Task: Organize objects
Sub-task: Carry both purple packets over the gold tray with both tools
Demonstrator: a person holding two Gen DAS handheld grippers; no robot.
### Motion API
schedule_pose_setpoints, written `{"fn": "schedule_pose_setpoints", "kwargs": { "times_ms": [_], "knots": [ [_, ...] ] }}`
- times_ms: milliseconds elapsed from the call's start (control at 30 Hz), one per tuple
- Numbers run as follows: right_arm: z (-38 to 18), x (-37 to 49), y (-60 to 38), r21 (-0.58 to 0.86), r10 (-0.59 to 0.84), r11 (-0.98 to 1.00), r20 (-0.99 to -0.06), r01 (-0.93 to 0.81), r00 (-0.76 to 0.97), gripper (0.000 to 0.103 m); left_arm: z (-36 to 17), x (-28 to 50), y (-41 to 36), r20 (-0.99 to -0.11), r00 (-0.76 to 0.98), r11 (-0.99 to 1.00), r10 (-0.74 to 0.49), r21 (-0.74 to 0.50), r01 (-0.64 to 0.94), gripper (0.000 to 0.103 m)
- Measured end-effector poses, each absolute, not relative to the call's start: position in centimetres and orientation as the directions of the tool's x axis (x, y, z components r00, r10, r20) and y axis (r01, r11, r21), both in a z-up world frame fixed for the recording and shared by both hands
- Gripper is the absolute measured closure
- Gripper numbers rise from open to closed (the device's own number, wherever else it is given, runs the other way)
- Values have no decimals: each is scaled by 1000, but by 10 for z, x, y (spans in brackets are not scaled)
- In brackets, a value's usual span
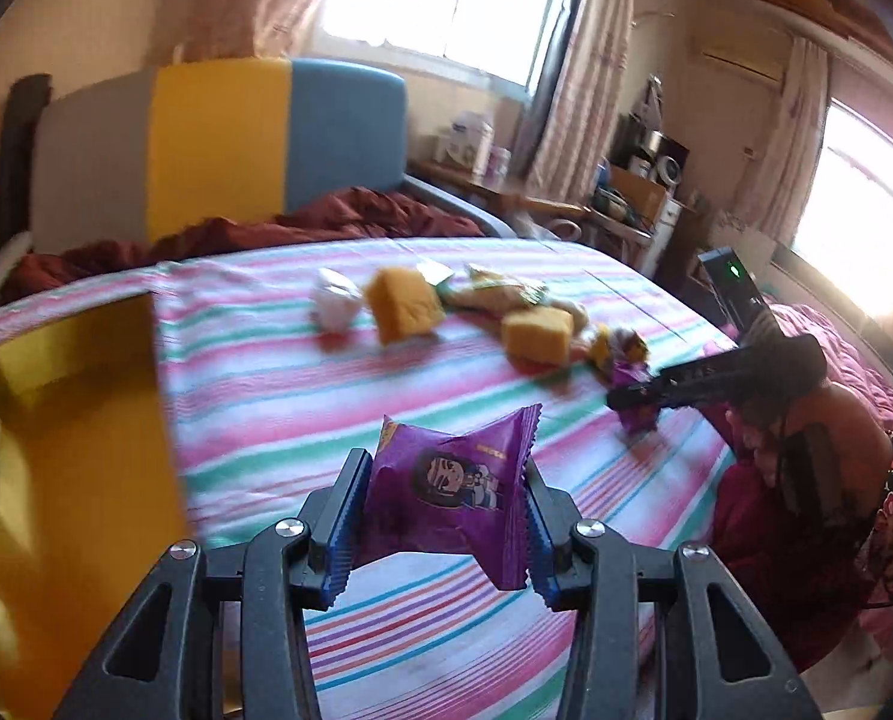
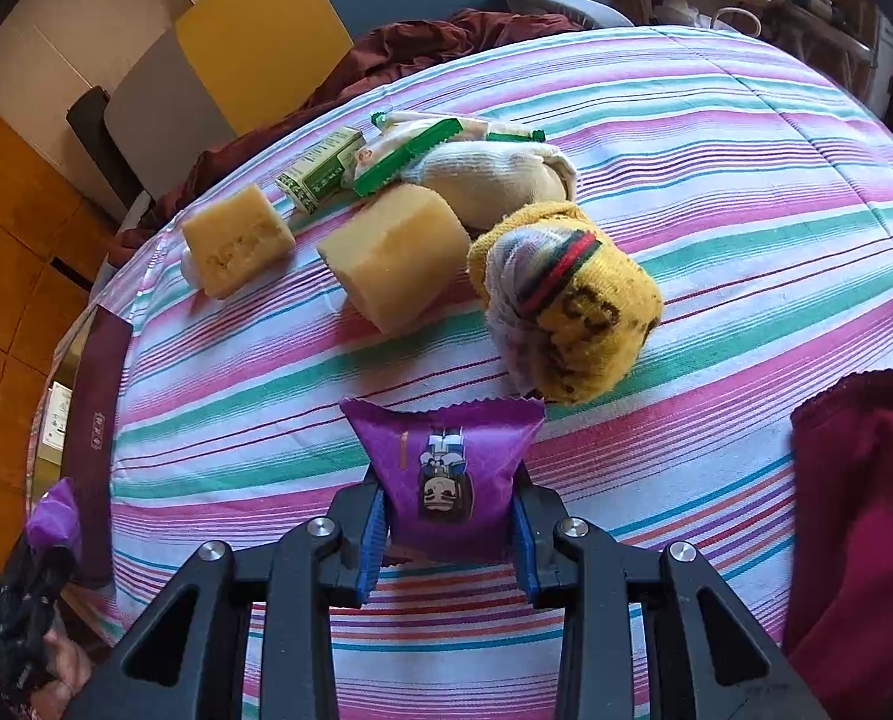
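Note:
In the left wrist view my left gripper [image 1: 443, 471] is shut on a purple snack packet [image 1: 446, 486], lifted above the striped bed sheet [image 1: 302, 420]. In the right wrist view my right gripper [image 2: 446, 483] is shut on a second purple packet [image 2: 446, 468], low over the sheet. From the left, the right gripper [image 1: 626, 399] shows at the far right. Beyond it lie two yellow sponge blocks [image 2: 239, 240] [image 2: 395, 258], a rolled yellow sock [image 2: 566, 300], a white sock [image 2: 494, 177], a green-and-white carton [image 2: 320, 171] and green-edged wrappers [image 2: 422, 144].
A yellow open box [image 1: 74, 420] stands at the left edge of the bed, its maroon rim [image 2: 95, 450] visible from the right wrist. A dark red blanket [image 1: 236, 234] lies by the headboard, and maroon cloth [image 2: 860, 510] covers the right. A cluttered desk [image 1: 626, 204] stands beyond the bed.

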State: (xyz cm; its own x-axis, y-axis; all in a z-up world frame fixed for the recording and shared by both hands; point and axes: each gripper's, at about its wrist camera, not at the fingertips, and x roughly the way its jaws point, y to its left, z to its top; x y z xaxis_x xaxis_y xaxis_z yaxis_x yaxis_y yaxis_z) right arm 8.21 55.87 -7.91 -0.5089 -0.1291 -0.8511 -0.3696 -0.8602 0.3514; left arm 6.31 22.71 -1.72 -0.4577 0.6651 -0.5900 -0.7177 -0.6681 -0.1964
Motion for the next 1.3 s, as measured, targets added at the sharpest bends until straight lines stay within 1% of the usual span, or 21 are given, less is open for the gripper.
{"fn": "schedule_pose_setpoints", "kwargs": {
  "times_ms": [133,267,367,467,567,800,967,1100,1200,1300],
  "knots": [
    [-76,81,552,377,-158,-863,-835,-338,-527,68,-8,54,194,-575,-514,-722,637,-210,-659,57],
    [-66,80,545,365,-152,-883,-817,-295,-556,68,-7,40,161,-583,-576,-788,572,-196,-584,57],
    [-62,80,539,360,-158,-896,-806,-260,-571,68,-10,26,136,-599,-597,-825,534,-212,-524,57],
    [-59,79,532,354,-161,-906,-797,-234,-583,68,-17,11,113,-627,-592,-849,507,-245,-468,57],
    [-59,80,530,380,-189,-899,-785,-217,-590,68,-26,1,95,-651,-579,-863,491,-274,-424,57],
    [-54,80,517,372,-190,-909,-768,-185,-611,68,-49,-19,71,-731,-522,-891,439,-281,-356,57],
    [-48,81,501,469,-259,-864,-726,-183,-637,68,-65,-35,59,-796,-426,-895,430,-316,-314,57],
    [-33,73,462,507,-322,-855,-682,-107,-656,68,-67,-36,52,-814,-420,-906,402,-287,-311,57],
    [-19,66,419,491,-361,-871,-665,-19,-654,68,-67,-35,45,-819,-429,-914,382,-263,-310,57],
    [-8,60,376,464,-397,-883,-657,71,-641,68,-68,-33,38,-830,-444,-928,338,-214,-305,57]
  ]
}}
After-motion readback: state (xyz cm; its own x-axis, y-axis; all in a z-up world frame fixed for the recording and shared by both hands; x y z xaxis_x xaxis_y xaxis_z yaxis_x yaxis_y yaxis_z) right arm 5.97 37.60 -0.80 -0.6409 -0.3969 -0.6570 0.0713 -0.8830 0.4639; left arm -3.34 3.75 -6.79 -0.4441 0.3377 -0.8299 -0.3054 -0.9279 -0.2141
